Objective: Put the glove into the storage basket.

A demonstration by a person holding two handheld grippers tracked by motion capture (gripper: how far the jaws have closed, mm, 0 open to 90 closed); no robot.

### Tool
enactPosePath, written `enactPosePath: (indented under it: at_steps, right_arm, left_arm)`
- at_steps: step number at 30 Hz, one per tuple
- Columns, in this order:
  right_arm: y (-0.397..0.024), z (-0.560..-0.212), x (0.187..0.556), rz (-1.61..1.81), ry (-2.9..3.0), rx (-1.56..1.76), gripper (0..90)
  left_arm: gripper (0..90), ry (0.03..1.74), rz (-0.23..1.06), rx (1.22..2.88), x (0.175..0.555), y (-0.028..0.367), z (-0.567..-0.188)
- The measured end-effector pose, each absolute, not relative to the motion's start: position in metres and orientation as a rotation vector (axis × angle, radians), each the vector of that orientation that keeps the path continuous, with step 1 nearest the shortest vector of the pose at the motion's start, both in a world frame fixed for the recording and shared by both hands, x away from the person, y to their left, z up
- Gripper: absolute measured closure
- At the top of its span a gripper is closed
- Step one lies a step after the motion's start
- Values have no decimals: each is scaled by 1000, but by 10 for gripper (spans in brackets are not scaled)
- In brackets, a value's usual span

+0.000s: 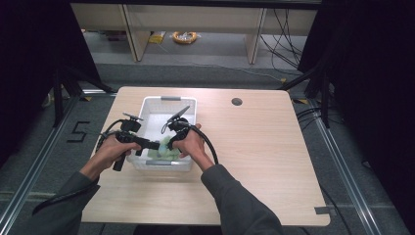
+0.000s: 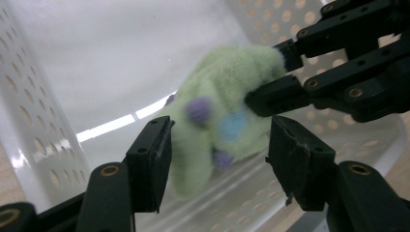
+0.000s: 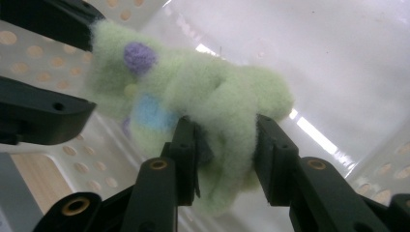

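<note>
Counts, field tally:

- Counter (image 1: 254, 161): one, light wood.
- Basket (image 1: 151, 105): one, white, perforated walls, on the counter's left half.
- Plush toy (image 2: 217, 116): one, pale green; on it two purple spots and one blue patch.
- Grippers: two, the left gripper (image 1: 155, 145) and the right gripper (image 1: 171, 143), one per hand; two black fingers on each.
- Hands: two, with two grey sleeves.
- Cables from grippers: two.
- Hole (image 1: 237, 102) in the counter, far side: one.
- Yellow ring (image 1: 185, 36) on the far floor: one.
</note>
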State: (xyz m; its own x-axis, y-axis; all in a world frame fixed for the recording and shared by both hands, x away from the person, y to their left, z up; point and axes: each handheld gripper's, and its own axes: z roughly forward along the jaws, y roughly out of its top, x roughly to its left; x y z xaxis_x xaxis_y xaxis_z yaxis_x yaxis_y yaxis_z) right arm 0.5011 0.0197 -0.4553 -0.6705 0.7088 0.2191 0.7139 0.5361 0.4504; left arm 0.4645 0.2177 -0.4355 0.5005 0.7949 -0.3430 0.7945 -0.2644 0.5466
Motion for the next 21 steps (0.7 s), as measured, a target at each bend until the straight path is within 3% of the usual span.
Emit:
enactPosePath:
  at_steps: [21]
  right_arm:
    - [-6, -419, 497, -929, -2744, -1305, 456]
  left_arm:
    - [372, 1262, -2, 1998, 447, 214, -418]
